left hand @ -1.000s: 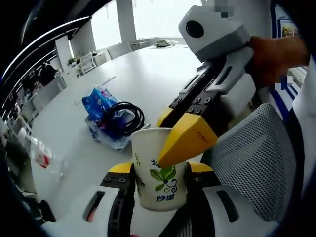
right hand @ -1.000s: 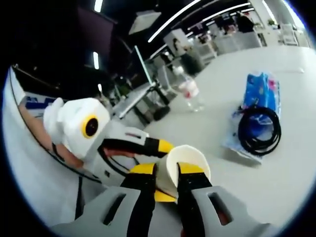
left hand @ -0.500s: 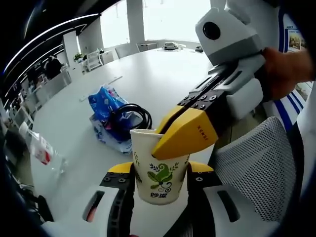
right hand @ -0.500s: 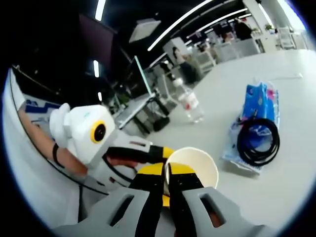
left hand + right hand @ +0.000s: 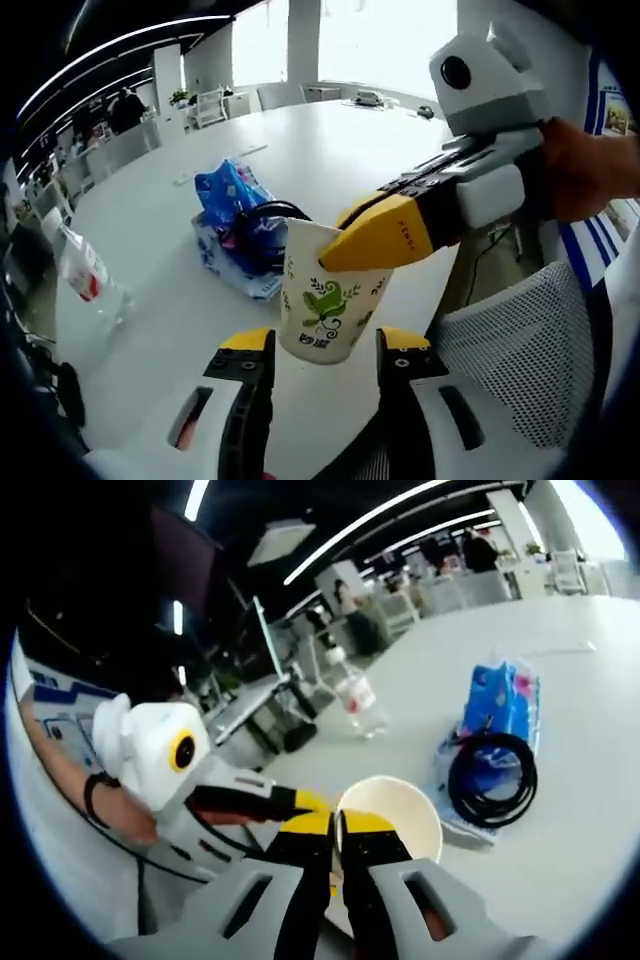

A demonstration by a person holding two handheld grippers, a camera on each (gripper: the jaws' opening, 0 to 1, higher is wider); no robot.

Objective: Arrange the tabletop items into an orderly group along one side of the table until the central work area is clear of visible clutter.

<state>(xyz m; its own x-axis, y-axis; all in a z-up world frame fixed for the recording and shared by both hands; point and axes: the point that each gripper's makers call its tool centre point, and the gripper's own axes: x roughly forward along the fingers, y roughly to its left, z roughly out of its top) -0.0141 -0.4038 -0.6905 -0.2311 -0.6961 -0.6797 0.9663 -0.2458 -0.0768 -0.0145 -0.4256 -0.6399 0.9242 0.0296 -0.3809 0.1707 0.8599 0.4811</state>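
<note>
The right gripper (image 5: 335, 832) pinches the paper cup (image 5: 327, 293) by its rim alone, just ahead of the open, empty left gripper (image 5: 322, 350) — so thin card may buckle or slip, dropping the cup onto the table (image 5: 330, 150).

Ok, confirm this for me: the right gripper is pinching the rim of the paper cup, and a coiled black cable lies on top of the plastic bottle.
One detail is wrong. The coiled black cable lies on the blue packet, not the plastic bottle, which stands apart; the right gripper view shows it. The right gripper does pinch the paper cup by its rim.
</note>
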